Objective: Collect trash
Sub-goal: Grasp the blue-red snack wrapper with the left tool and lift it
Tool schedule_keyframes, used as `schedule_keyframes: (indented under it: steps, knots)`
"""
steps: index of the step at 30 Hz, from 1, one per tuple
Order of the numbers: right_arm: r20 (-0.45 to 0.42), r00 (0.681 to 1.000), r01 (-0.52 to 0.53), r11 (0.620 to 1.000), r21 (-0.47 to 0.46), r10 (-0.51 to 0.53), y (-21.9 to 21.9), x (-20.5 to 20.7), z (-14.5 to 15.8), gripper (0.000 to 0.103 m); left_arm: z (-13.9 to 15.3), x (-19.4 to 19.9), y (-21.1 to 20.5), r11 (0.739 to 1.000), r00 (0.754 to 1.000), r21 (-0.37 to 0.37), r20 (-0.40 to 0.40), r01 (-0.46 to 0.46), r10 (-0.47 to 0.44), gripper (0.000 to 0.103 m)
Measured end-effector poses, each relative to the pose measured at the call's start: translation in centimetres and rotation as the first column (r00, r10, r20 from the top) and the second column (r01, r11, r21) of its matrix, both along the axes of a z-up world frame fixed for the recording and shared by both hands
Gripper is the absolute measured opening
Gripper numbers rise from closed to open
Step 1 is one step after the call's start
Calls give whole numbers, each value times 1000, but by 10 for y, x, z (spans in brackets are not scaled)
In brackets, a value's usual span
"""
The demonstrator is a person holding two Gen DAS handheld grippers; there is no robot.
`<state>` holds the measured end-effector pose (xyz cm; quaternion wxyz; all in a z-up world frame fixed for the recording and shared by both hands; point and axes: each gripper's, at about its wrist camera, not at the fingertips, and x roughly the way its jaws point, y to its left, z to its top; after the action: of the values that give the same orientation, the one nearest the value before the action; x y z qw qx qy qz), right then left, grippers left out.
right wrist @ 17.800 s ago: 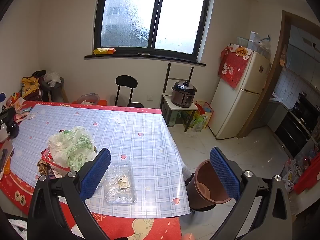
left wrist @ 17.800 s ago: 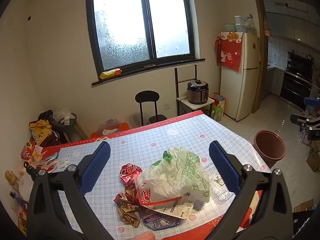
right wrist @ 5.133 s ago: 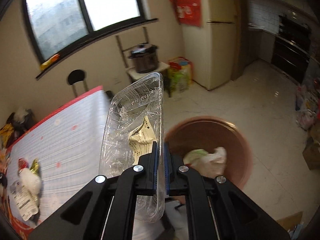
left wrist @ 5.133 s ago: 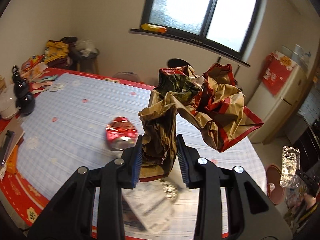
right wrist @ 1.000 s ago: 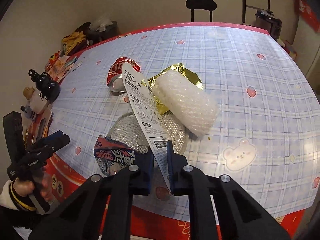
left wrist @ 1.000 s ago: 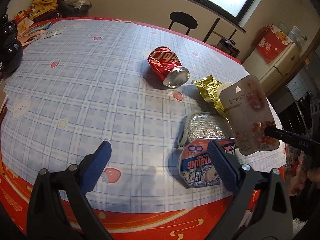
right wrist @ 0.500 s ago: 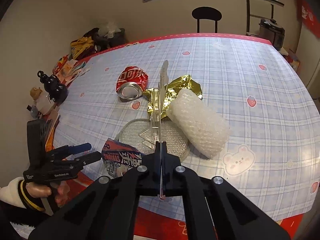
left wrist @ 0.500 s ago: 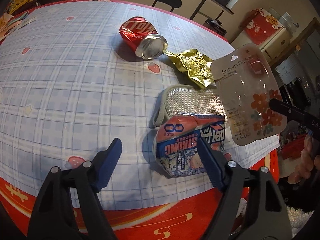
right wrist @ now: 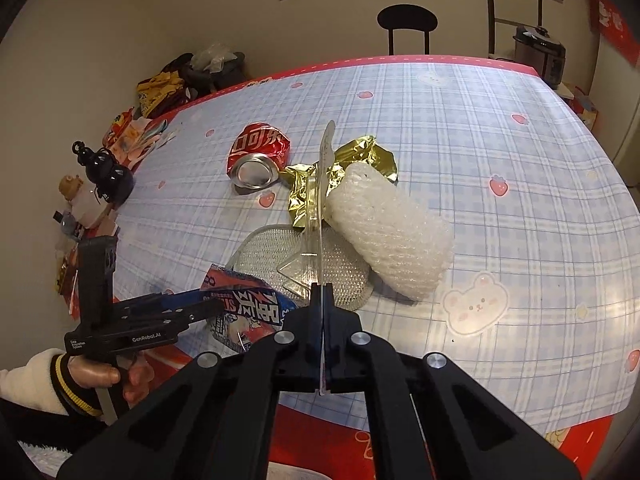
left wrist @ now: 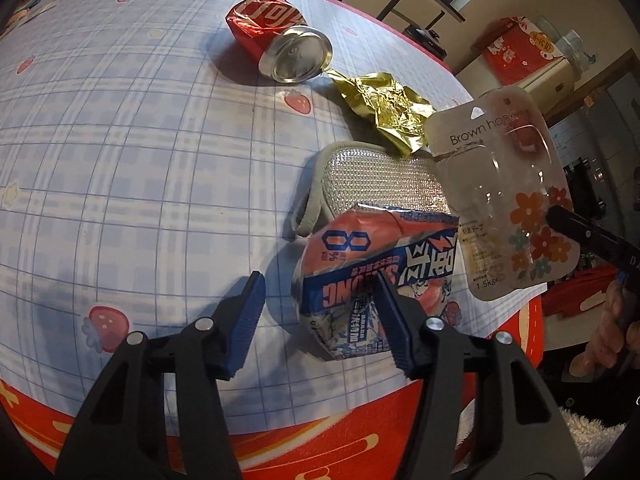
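You are working a worktop [right wrist: 500, 128] that is carrying much of the trash: bubble wrap [right wrist: 390, 228], mesh pad [left wrist: 380, 180], can [left wrist: 280, 40], foil [left wrist: 384, 112]. Your left gripper [left wrist: 320, 312] jaws have just been closing around the snack wrapper [left wrist: 360, 276] (not pinching yet). Your right gripper [right wrist: 321, 300] is clamping the plastic packet [left wrist: 504, 200].

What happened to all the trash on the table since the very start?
The white-and-green bag, the brown paper and the clear tray have gone from the table. The right tongs now pinch a clear hook package. The left tongs have come down and have just been closing around the blue snack wrapper, pads not yet pressing it. The red can remains on the table.
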<state>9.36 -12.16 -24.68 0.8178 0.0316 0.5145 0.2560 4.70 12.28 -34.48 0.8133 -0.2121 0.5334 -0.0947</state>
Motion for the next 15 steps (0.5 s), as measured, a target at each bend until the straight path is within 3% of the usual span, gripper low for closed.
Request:
schedule_keyframes:
  steps: [6,15]
  knots:
    - [-41,999,-16,1000,-7,16,4,-3,-12,3,-1,6,-3,1000,1000,-23,12,12,-11,64]
    - [-60,998,-37,999,-8,36,7,-5,-15,3,-2,16,-9,1000,999,-2,13,31,-31,63]
